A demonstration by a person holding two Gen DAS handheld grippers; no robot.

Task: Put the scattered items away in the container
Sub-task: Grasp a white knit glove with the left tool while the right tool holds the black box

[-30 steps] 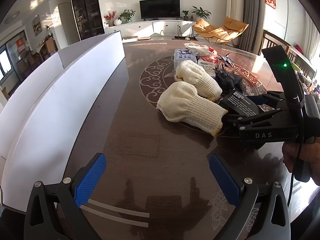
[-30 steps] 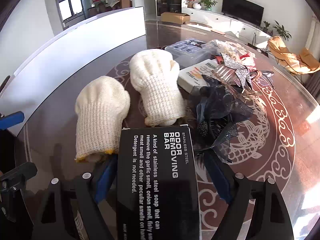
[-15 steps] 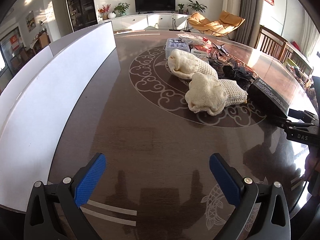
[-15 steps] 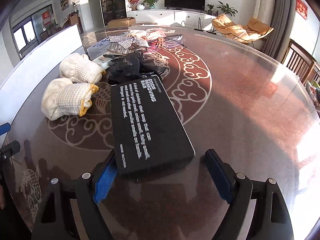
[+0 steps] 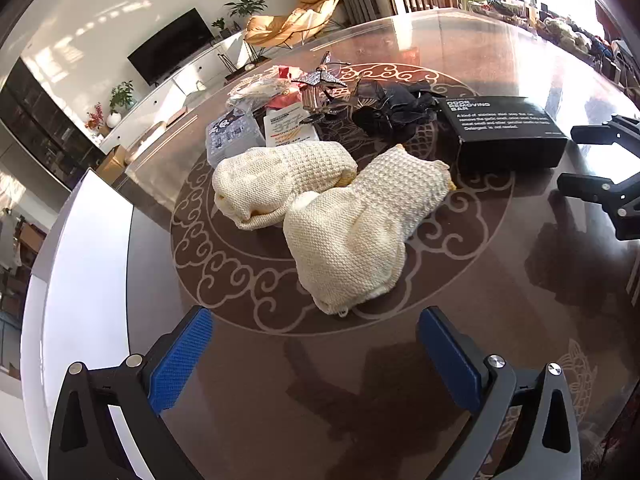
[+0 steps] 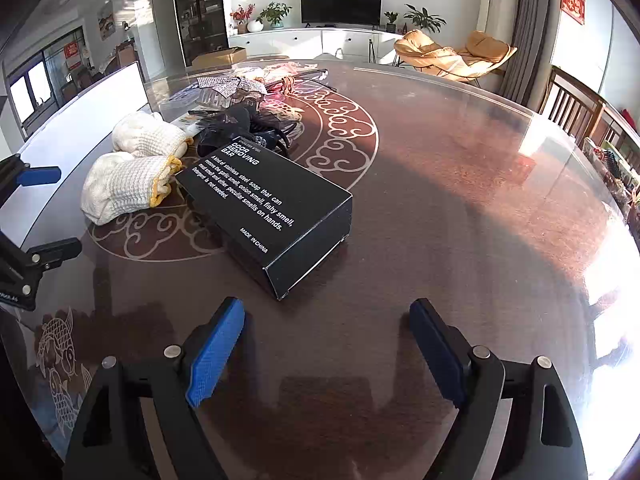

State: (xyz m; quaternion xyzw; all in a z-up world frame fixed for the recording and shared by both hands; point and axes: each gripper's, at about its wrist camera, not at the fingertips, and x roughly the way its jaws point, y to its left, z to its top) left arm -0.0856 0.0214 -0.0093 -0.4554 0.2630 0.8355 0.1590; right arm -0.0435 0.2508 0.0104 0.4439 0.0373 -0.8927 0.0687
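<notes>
Jaws of both grippers stand wide apart with nothing between them. On the right gripper [image 6: 324, 344] the blue pads are spread over bare desk, and the black box [image 6: 266, 208] lies flat just ahead of them, printed white text facing up, touched by neither pad. On the left gripper [image 5: 316, 360] the pads are likewise parted and empty, with the nearer cream knitted glove [image 5: 356, 236] lying a little ahead of the gap.

A second cream glove [image 5: 276, 180] lies beside the first, the two touching. Beyond them, toward the far edge, sits a loose pile: a dark bundle of black mesh fabric [image 5: 394, 110] next to the box, a white card [image 5: 290, 126], a clear plastic case [image 5: 232, 138] and some glittery and pink odds and ends too tangled to tell apart.

All of it rests on a dark glossy desk [image 6: 460, 208] with a pale scrollwork ring. A tall white panel [image 5: 88, 280], perhaps the container's wall, runs along the desk's left side in the left wrist view, well apart from the gloves.
</notes>
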